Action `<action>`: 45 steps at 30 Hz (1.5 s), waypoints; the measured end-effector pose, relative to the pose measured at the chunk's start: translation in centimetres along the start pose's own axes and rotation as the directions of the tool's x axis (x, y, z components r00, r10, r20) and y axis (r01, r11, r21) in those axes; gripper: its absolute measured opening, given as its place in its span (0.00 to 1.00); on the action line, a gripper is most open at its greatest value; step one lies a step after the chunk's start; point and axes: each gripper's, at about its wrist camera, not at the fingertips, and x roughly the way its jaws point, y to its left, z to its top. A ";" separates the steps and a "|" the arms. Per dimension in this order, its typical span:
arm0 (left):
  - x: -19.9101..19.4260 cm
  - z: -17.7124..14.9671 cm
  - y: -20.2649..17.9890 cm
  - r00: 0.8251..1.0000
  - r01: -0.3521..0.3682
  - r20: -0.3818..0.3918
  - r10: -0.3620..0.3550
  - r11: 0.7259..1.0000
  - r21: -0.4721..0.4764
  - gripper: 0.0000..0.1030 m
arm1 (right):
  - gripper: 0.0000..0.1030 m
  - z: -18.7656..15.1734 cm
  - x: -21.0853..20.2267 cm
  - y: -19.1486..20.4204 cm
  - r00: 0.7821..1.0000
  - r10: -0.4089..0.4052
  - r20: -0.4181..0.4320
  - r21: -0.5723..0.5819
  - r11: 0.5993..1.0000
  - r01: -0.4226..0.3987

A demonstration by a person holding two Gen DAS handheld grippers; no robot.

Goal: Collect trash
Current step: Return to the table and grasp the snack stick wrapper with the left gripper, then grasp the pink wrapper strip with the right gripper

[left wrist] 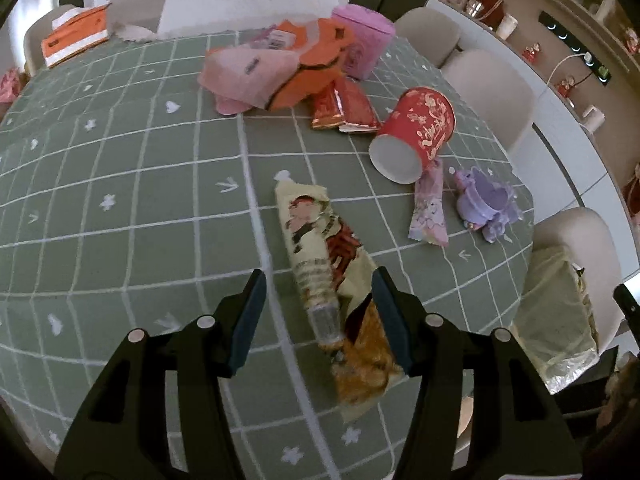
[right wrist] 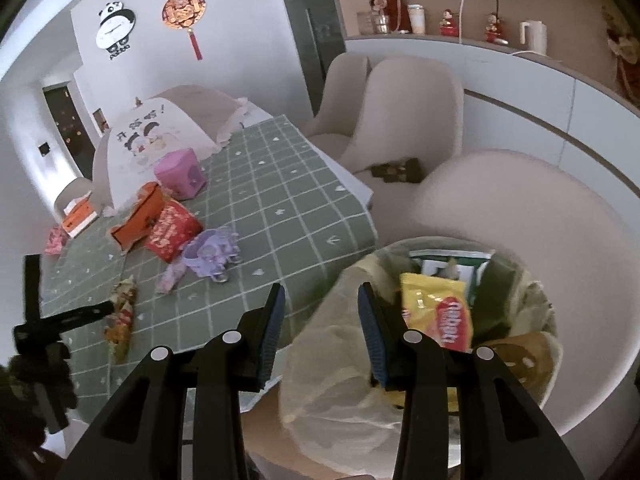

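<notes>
While spread wide above the green checked bench [left wrist: 120,184], holds nothing: left hand-held gripper [left wrist: 318,316], fingers either side of the near end of a long cream snack wrapper [left wrist: 320,256] but, as far as can be told, not pressing it. Lies flat on the cloth, that wrapper, long axis running away from the camera and leaning slightly left; crimped white end pointing far, orange-brown end pointing near and passing under the right finger [left wrist: 390,320]. Seen again from the right wrist as a small crumpled strip [right wrist: 120,316] near the bench's front edge, with the left tool's dark tip just beside it.

Farther back: red paper cup [left wrist: 416,132] on its side, open mouth turned toward the camera and left. Just beside it, a pale purple wrapper [left wrist: 430,208], long axis roughly near-to-far, and a purple plastic toy [left wrist: 486,202]. Behind those, red packets [left wrist: 346,108], an orange and pink heap [left wrist: 276,68], a pink tin [left wrist: 366,38].

Hovering over the lined bin [right wrist: 320,344] beside the bench: right hand-held gripper [right wrist: 322,328], likewise parted and empty-handed. Inside the bin, a yellow bag [right wrist: 438,304] tilted upright, a green-and-white pack [right wrist: 452,266] behind it. Beige chairs [right wrist: 404,108] along the bench's far side.
</notes>
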 end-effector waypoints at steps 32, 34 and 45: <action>-5.3 5.3 12.3 0.999 -0.003 0.053 -0.002 0.997 0.082 0.15 | 0.53 -0.4 16.7 19.3 0.958 0.176 -0.226 -0.051 0.980 -0.192; -4.8 5.6 13.2 0.999 0.002 0.035 -0.005 0.997 0.082 0.15 | 0.53 -0.1 18.2 20.2 0.963 0.142 -0.228 -0.063 0.985 -0.160; -2.4 7.8 15.9 0.998 0.060 -0.011 -0.059 0.991 0.118 0.15 | 0.53 1.7 22.2 20.4 0.980 0.015 -0.200 -0.086 0.996 -0.033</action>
